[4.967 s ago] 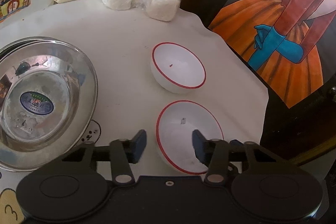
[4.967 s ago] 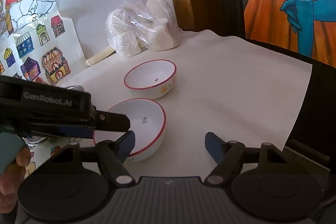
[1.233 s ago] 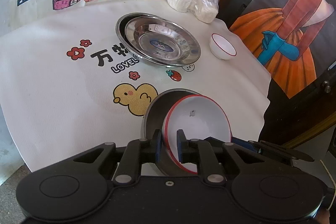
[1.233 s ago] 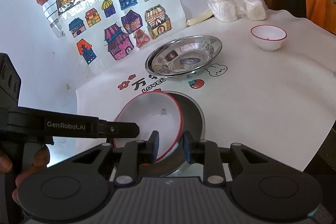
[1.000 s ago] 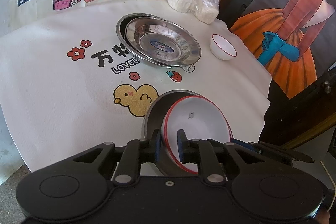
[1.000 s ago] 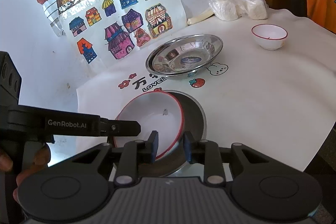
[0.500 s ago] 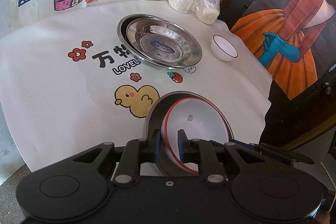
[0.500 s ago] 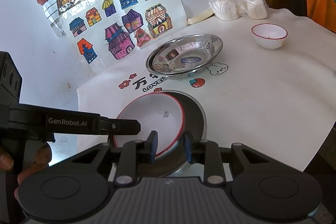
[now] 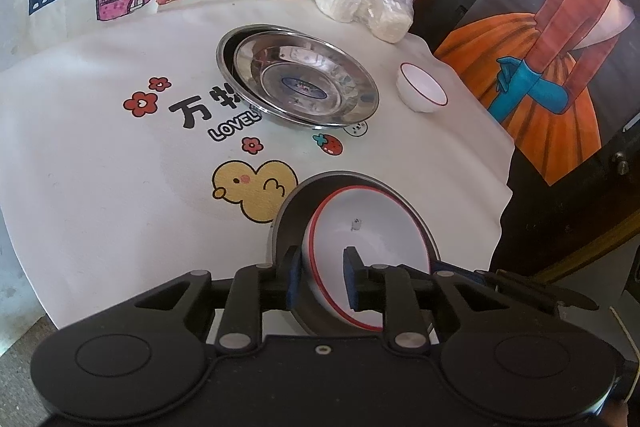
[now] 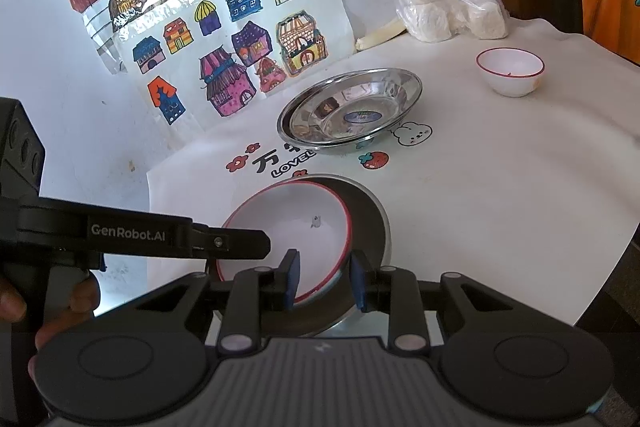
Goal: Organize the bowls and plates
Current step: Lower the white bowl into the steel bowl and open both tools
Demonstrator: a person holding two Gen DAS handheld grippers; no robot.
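Bowls and plates are sitting on a white printed tablecloth (image 9: 100, 155) as two handheld grippers are working over its near edge. A white bowl with a red rim (image 9: 372, 239) is lying tilted inside a steel plate (image 9: 292, 223) beside a yellow duck print (image 9: 252, 191). The left gripper (image 9: 322, 277) is straddling that bowl's rim, one pad outside the wall and one inside; its jaws are opening, with a clear gap showing at the inner pad. The right gripper (image 10: 325, 281) is straddling the edge of the steel plate and the bowl's rim together, its jaws standing narrowly apart; whether the pads are pressing on the metal cannot be told from either view. Farther back, two shiny steel plates (image 9: 304, 83) are resting stacked near the centre of the cloth, and a second red-rimmed bowl (image 9: 422, 93) is standing upright to their right, apart from them. A clear bag of white lumps (image 9: 368, 1) is sitting against the wall, next to children's drawings of houses (image 10: 240, 47). A hand (image 10: 60, 311) is gripping the left gripper's handle.
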